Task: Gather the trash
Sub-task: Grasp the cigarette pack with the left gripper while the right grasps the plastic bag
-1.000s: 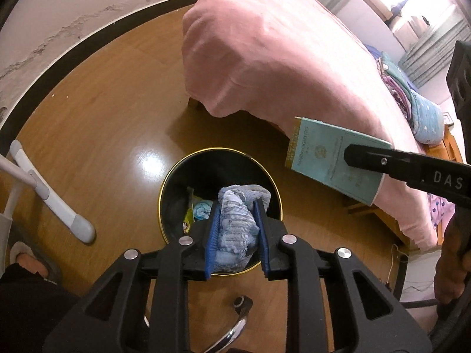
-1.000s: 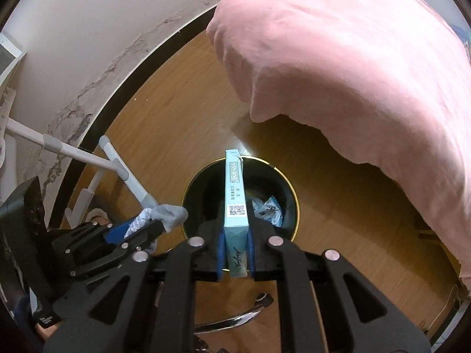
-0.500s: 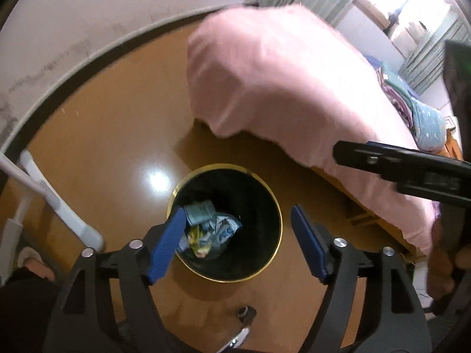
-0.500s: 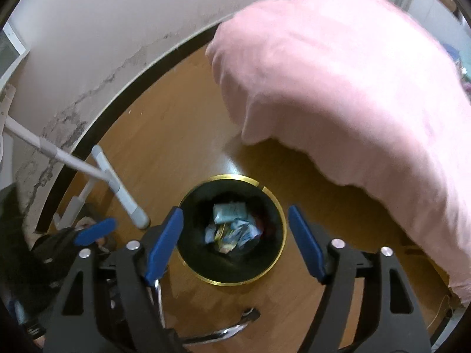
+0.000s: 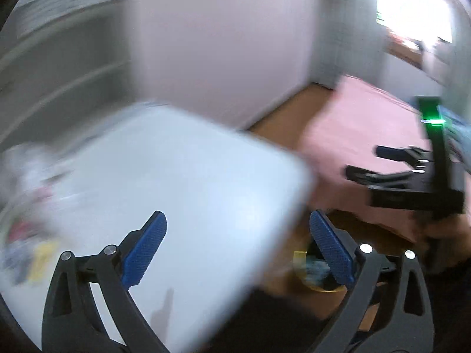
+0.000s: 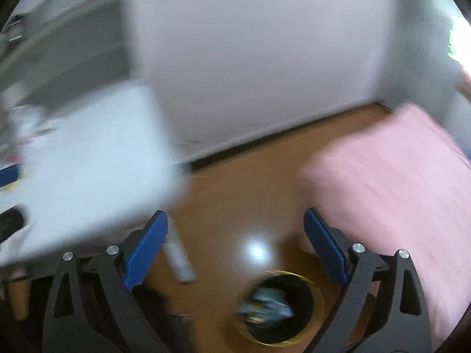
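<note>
Both views are motion-blurred. My left gripper [image 5: 238, 250] is open and empty, above the edge of a white table [image 5: 182, 182]. Blurred trash items [image 5: 29, 244] lie at the table's left end. My right gripper [image 6: 235, 250] is open and empty over the wooden floor; it also shows in the left wrist view [image 5: 382, 164], raised over the pink bed. The black bin with a gold rim [image 6: 303, 294] stands on the floor below the right gripper with trash [image 6: 268, 304] inside. The bin also shows partly in the left wrist view [image 5: 300, 261].
A bed with a pink cover [image 6: 397, 182] stands on the right. A white wall [image 6: 250, 58] is straight ahead. The white table [image 6: 88, 153] is on the left, with a white leg [image 6: 178, 257] beneath it. A bright window [image 5: 412, 8] is far right.
Both grippers opened and dropped the cloth and the teal box into the bin. They then swung up and away from the bin toward the white table.
</note>
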The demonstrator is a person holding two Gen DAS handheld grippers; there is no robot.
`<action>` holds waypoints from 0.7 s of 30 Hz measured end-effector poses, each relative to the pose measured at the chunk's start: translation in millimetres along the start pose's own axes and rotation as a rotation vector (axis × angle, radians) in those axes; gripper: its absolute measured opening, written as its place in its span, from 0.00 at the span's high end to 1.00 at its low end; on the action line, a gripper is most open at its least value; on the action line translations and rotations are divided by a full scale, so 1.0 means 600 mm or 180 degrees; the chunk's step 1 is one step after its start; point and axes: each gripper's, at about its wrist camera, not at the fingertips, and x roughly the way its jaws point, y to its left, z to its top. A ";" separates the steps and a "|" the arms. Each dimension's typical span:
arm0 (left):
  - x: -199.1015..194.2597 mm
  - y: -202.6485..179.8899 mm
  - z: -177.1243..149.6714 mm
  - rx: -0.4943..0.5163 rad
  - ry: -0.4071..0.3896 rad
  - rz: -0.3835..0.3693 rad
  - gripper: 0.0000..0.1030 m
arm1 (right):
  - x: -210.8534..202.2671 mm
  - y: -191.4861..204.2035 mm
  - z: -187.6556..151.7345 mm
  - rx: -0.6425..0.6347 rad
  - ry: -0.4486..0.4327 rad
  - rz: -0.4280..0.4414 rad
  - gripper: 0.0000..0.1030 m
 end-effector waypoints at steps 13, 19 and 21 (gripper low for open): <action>-0.161 0.436 -0.187 -0.1485 0.0047 0.1243 0.08 | 0.100 0.526 0.173 -0.1397 0.0067 0.1563 0.13; -0.180 0.479 -0.238 -0.1618 0.0122 0.1254 0.08 | 0.171 0.611 0.203 -0.1422 0.0287 0.1675 0.13; -0.172 0.490 -0.234 -0.1605 0.0148 0.1301 0.08 | 0.191 0.624 0.208 -0.1408 0.0351 0.1694 0.15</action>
